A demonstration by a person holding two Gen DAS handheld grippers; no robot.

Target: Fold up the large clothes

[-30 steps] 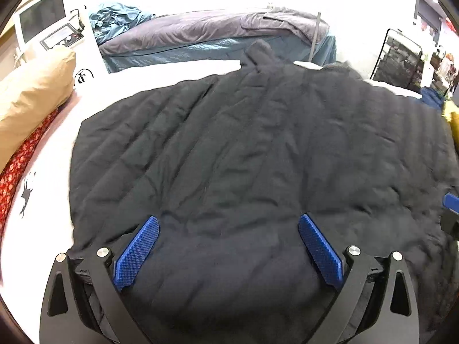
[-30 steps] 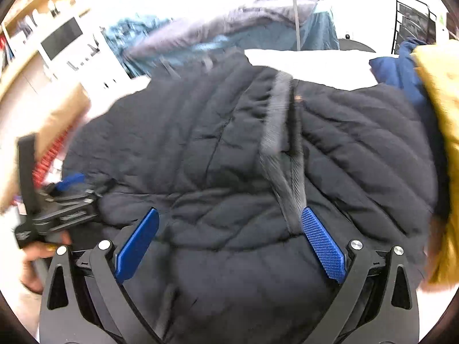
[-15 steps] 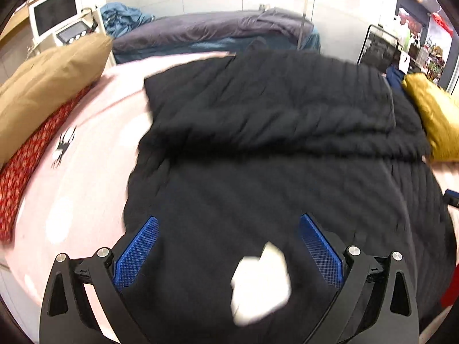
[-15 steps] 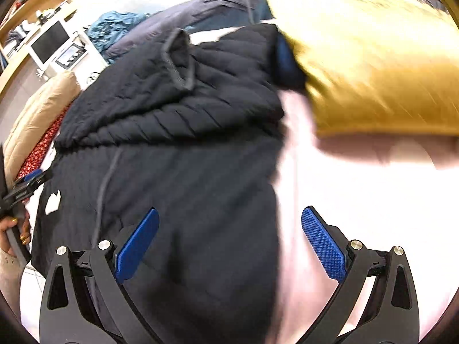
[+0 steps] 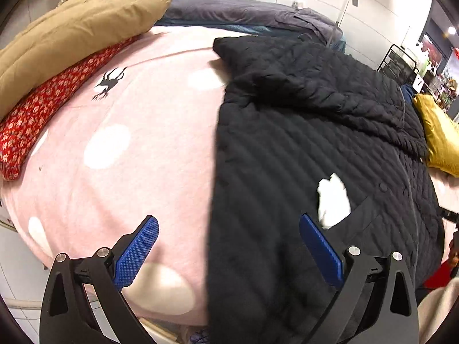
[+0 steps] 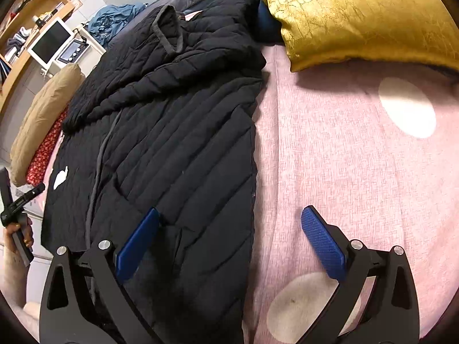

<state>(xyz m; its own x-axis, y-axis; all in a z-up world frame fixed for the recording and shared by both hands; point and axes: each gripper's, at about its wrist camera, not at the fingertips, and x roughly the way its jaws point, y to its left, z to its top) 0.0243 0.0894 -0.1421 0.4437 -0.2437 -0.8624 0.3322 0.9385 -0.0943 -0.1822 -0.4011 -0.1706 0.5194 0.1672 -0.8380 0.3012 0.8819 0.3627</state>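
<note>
A large black quilted jacket point(image 5: 315, 132) lies spread on a pink bed with white dots point(image 5: 129, 143). Its far part is folded back over the body. A white tag point(image 5: 332, 200) lies on it. My left gripper point(image 5: 228, 246) is open and empty, above the jacket's left edge near the bed's front. In the right wrist view the jacket point(image 6: 172, 132) lies to the left. My right gripper point(image 6: 229, 243) is open and empty, straddling the jacket's right edge over the pink cover point(image 6: 344, 157). The left gripper's handle point(image 6: 17, 200) shows at the far left there.
A tan pillow point(image 5: 71, 28) and a red floral pillow point(image 5: 43, 106) lie at the bed's left. A gold pillow point(image 6: 358, 14) lies at the right. A grey-blue bed point(image 5: 243, 11) stands behind. A monitor and shelves point(image 6: 48, 40) stand at the back left.
Both grippers have drawn back and apart toward the jacket's side edges. The jacket, earlier spread full, now lies with its far part folded over. Both grippers stay open.
</note>
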